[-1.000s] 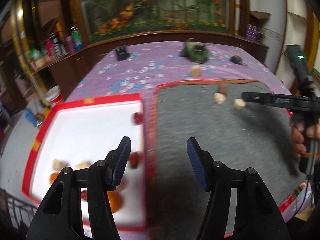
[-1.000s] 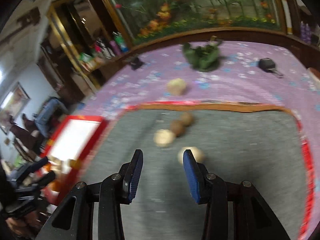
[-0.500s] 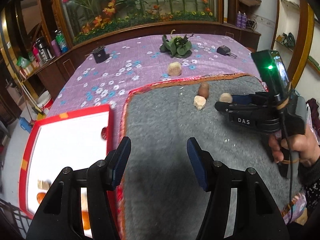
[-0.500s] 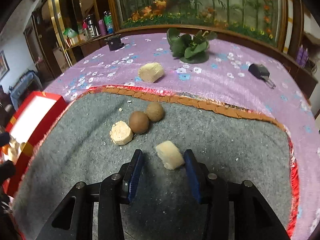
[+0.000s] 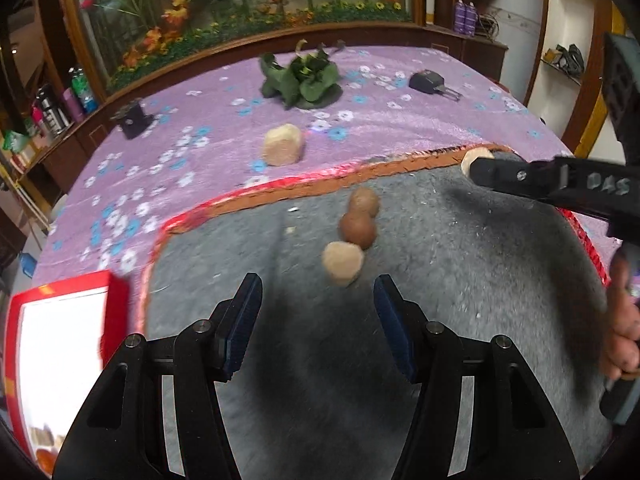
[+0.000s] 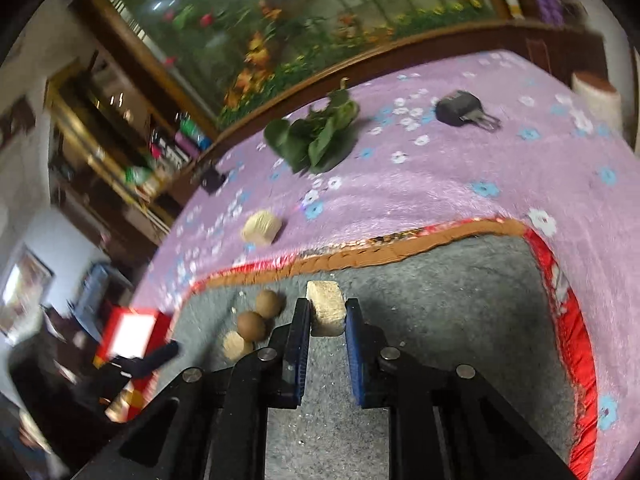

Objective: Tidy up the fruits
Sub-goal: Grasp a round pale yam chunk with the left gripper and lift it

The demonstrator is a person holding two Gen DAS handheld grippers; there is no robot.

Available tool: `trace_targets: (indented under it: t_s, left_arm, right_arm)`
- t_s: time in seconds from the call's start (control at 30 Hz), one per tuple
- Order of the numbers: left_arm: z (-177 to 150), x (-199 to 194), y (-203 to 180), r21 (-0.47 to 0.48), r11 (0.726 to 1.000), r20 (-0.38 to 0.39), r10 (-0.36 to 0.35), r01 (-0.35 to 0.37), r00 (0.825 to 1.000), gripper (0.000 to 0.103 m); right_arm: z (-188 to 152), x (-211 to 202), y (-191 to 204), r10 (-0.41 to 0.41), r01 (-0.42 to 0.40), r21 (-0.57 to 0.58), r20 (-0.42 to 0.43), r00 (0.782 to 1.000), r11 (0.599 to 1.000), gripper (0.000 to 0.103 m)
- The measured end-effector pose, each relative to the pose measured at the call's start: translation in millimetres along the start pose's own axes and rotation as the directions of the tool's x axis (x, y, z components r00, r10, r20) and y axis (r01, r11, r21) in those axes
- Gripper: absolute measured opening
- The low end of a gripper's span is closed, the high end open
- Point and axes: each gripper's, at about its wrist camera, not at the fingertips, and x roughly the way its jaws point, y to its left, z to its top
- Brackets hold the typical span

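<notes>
My right gripper point(image 6: 327, 309) is shut on a pale fruit chunk point(image 6: 325, 309) and holds it above the grey mat point(image 6: 440, 320); the chunk shows at its tip in the left wrist view point(image 5: 474, 157). My left gripper point(image 5: 318, 288) is open and empty, just short of a pale round chunk point(image 5: 342, 262). Two brown round fruits point(image 5: 357, 229) point(image 5: 365, 202) lie right behind that chunk. Another pale chunk point(image 5: 281, 145) lies on the purple cloth beyond the mat. The red-rimmed white tray point(image 5: 60, 340) with fruit pieces is at the lower left.
A green leafy bunch point(image 5: 300, 78), a black key fob point(image 5: 428, 80) and a small black object point(image 5: 132, 120) lie on the flowered purple cloth point(image 5: 400, 128) farther back. The mat has a red and orange border point(image 5: 320, 184). A wooden ledge with bottles runs along the left.
My right gripper has closed on the pale chunk and lifted it off the mat. My left gripper has swung right from the tray toward the fruits on the mat.
</notes>
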Motion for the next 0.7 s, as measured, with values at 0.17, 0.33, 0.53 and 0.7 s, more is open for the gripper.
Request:
trace_targets:
  t_s: [0.17, 0.33, 0.53, 0.7]
  left_arm:
    - [8, 18, -12, 0.030, 0.999, -0.029, -0.012, 0.012, 1.000, 0.057]
    - [9, 29, -9, 0.003, 0.999, -0.042, -0.050, 0.050, 0.998, 0.036]
    - [9, 27, -6, -0.019, 0.998, -0.029, -0.058, 0.057, 0.998, 0.025]
    - [4, 12, -1, -0.040, 0.999, 0.005, 0.001, -0.001, 1.000, 0.025]
  right_arm:
    - [-1, 4, -1, 0.021, -0.019, 0.042, -0.040, 0.999, 0.999, 0.017]
    - [0, 4, 1, 0.039, -0.038, 0.032, -0.030, 0.999, 0.999, 0.017]
    - [1, 4, 1, 0.056, -0.056, 0.026, -0.020, 0.998, 0.998, 0.017]
    - [1, 4, 2, 0.063, -0.062, 0.014, -0.007, 0.998, 0.998, 0.017]
